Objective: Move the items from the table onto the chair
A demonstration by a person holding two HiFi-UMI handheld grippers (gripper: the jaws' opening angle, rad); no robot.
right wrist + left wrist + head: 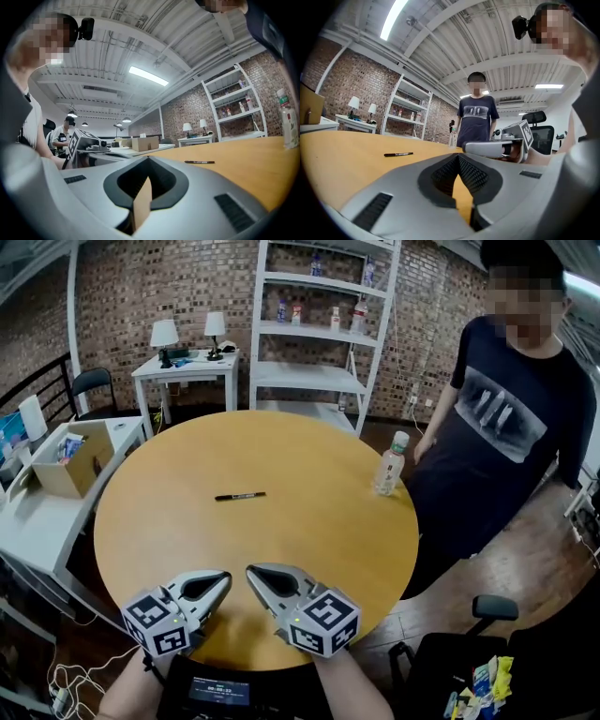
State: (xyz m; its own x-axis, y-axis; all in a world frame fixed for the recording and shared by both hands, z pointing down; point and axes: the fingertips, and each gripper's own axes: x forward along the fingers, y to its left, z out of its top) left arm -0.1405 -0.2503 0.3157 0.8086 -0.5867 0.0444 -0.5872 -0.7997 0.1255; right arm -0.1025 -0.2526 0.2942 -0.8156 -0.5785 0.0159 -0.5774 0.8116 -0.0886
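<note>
Marker point(240, 496) and bottle point(391, 465) sit on the table as we hold both grippers side by side at its near edge. The left gripper point(223, 576) is clenched on nothing. In its own view the smooth grey jaws meet at their tips, and the black ribbed pads point(476, 176) frame a teardrop-shaped gap through which only tabletop shows. The right gripper point(253, 571) is likewise closed and empty, its tip just beside the left one's, the two angled toward each other. Each carries at its rear a cube point(155, 622) faced with black-and-white square markers.

Beneath them spreads the round table point(309, 549), its top smooth, matte and honey-coloured. The marker, a slim black stick, lies flat well ahead of both grippers, crosswise to them and touching neither. The bottle, pale plastic with a greenish cap, stands upright farther off, ahead and to the right of the right gripper, near the table's rim. Just beyond it stands a person in a dark printed T-shirt point(506, 418).

To the right of the right gripper, off the table and lower, we see the black chair point(441, 657), with colourful packets point(487, 682) on its seat.
</note>
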